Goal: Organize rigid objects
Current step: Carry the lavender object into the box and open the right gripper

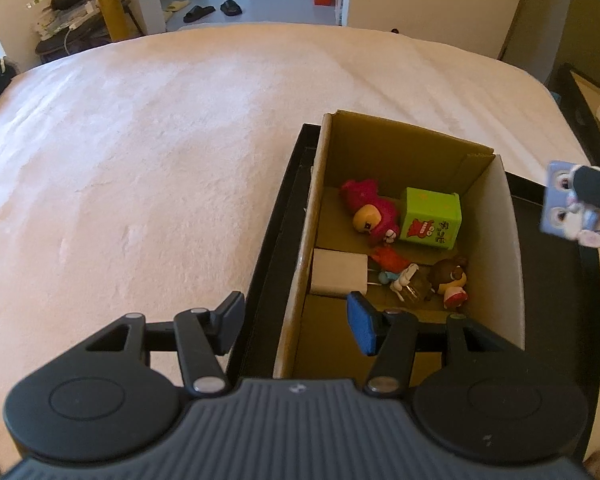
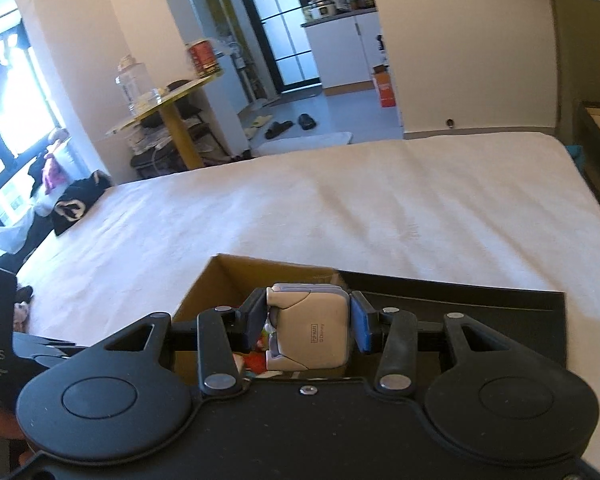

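bed (image 1: 160,140): pale cover, bare on the left; box sits toward its right side
left hand-held gripper (image 1: 296,326): jaws apart, nothing between them, straddling the near left wall of the cardboard box (image 1: 400,140)
black lid (image 1: 276,216): lies under the cardboard box, rim showing on both sides
box contents, left to right: white block (image 1: 338,276), pink plush figure (image 1: 370,210), orange piece (image 1: 390,258), green cube (image 1: 432,218), small brown-haired figure (image 1: 452,278)
right hand-held gripper (image 2: 309,326): clamped on a grey-beige toy cube (image 2: 312,332), pads on its two sides; seen from the left wrist it hangs in the air off the right edge of the box, clear of the rim
step: looks like carry-in, cube lifted and headed for the box, not yet over the opening
next move: probably bring the cube over free floor in the box, near end looks emptiest, lower it, then release; avoid setting it on the figures
writing: "POP MART" and "© Disney" on the cube's face; green cube has a red cartoon print and characters too small to read; "DAS" on a dark object at the far left of the right wrist view
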Demonstrator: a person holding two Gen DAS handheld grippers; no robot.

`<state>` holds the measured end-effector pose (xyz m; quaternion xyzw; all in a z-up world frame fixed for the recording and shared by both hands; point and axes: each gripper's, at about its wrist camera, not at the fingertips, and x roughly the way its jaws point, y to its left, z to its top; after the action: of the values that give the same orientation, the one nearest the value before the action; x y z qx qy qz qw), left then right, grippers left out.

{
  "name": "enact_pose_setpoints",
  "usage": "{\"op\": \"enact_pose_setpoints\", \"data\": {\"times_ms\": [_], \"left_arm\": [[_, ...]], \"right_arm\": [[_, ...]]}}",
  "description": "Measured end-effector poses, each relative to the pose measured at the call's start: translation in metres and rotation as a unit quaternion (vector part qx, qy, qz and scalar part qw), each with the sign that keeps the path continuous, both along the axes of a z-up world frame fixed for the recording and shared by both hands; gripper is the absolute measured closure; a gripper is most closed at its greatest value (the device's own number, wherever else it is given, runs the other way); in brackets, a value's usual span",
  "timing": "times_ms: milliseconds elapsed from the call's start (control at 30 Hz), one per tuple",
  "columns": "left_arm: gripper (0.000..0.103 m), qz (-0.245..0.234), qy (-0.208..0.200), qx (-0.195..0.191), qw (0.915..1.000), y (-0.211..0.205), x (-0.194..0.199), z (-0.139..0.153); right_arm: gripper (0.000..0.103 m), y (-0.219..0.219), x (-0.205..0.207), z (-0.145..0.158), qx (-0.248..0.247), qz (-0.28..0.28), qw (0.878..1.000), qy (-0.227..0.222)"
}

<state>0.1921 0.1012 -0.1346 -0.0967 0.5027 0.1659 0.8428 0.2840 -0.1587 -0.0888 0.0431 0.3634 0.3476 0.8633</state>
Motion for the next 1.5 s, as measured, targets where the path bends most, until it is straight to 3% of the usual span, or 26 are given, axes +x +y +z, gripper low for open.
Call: {"op": "enact_pose_setpoints", "data": {"times_ms": [233,367,667,1100,1267,1500], "left_arm": [[0.054,-0.007,-0.01,-0.018,0.9998,0.006,-0.005,-0.005],[0.07,-0.012,-0.01,-0.033,0.9993,0.009,-0.006,-0.008],[0.092,-0.014,-0.001,-0.055,0.9984,0.019,-0.007,-0.021],[0.092,-0.013,-0.008,-0.077,0.9969,0.026,-0.01,-0.023],[0.092,-0.014,-0.002,-0.07,0.9975,0.023,-0.008,-0.023],[0.089,-0.013,0.004,-0.068,0.9976,0.021,-0.01,-0.012]], "right_arm": [[0.06,0.026,-0.012,-0.002,-0.018,0.037,0.999,-0.002],[0.06,0.044,-0.018,-0.004,-0.03,0.064,0.998,0.002],[0.06,0.079,-0.034,-0.024,-0.076,0.105,0.991,0.013],[0.059,0.102,-0.049,-0.046,-0.147,0.126,0.981,0.003],[0.058,0.096,-0.047,-0.04,-0.14,0.115,0.983,-0.003],[0.059,0.072,-0.039,-0.019,-0.091,0.084,0.992,0.016]]}}
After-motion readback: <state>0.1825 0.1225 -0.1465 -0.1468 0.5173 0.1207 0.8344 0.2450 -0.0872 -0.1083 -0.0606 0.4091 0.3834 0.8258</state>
